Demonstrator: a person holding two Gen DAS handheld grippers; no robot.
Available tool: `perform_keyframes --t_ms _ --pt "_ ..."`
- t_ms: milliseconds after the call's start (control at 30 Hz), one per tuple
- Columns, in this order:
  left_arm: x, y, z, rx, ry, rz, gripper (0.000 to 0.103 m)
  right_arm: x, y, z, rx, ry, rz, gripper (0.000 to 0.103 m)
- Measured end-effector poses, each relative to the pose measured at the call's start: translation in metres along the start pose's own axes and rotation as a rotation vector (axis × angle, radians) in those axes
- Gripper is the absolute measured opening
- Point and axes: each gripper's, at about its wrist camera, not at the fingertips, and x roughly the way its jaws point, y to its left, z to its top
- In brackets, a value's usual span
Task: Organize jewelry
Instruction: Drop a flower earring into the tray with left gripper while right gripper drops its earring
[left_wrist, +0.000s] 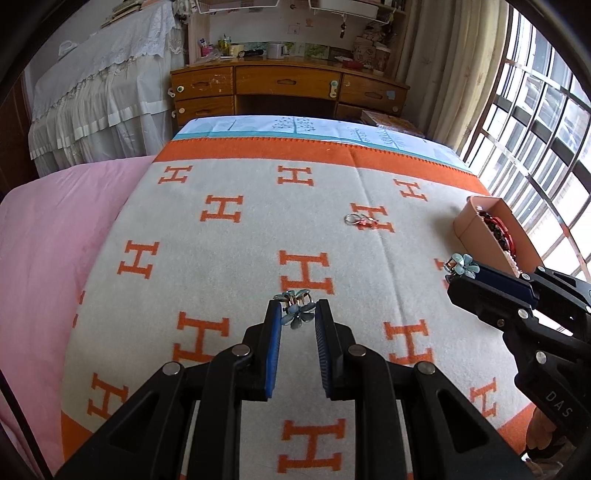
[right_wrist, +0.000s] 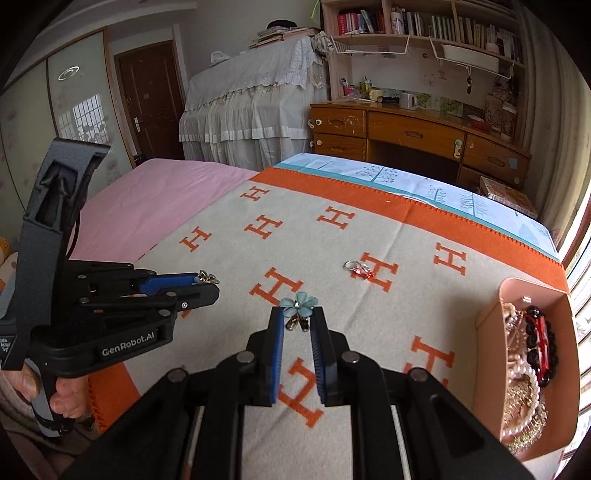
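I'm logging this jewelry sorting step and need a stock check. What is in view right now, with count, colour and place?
flower earrings: two, light blue, one pinched in each gripper, the other in the right one
red earrings: one small pair with silver hooks, lying on the blanket ahead of both grippers
box: one, pink, open, at the blanket's window side
bead bracelet: one, black and red, in the box
pearl and gold pieces: several, exact count unclear, in the box
blanket: one, grey with orange H letters, on the bed
desk: one, wooden, beyond the bed
left gripper: black, blue pads, shut on an earring
right gripper: same, shut on an earring
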Motion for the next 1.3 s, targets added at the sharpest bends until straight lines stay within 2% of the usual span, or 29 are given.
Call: perform_keyframes --t_ms 200,367,667,833,967,1167,1300 --pt "-0.021 -0.057 0.015 0.111 -0.024 -0.071 0.016 -0.054 -0.03 -0.012 0.05 -0.078 -0.062 0.014" --pt "-0.036 -0.115 0.035 0.2 -0.046 -0.145 0.016 -0.097 -0.069 -0.019 0.113 -0.136 -0.162 0.014" --pt "-0.038 -0.21 0.076 0.33 -0.086 -0.207 0.016 -0.14 -0.149 -0.019 0.24 -0.167 -0.33 0.014" --pt "-0.014 -0.246 0.098 0.361 -0.056 -0.208 0.016 -0.131 -0.179 -0.012 0.273 -0.142 -0.329 0.014" --pt "0.02 -0.265 0.112 0.374 0.001 -0.193 0.016 -0.112 -0.196 -0.01 0.277 -0.097 -0.313 0.015" --pt "0.066 -0.275 0.114 0.38 0.084 -0.159 0.016 -0.073 -0.219 -0.011 0.313 -0.024 -0.272 0.015" --pt "0.085 -0.273 0.112 0.379 0.112 -0.141 0.017 -0.05 -0.226 -0.014 0.322 0.021 -0.256 0.015"
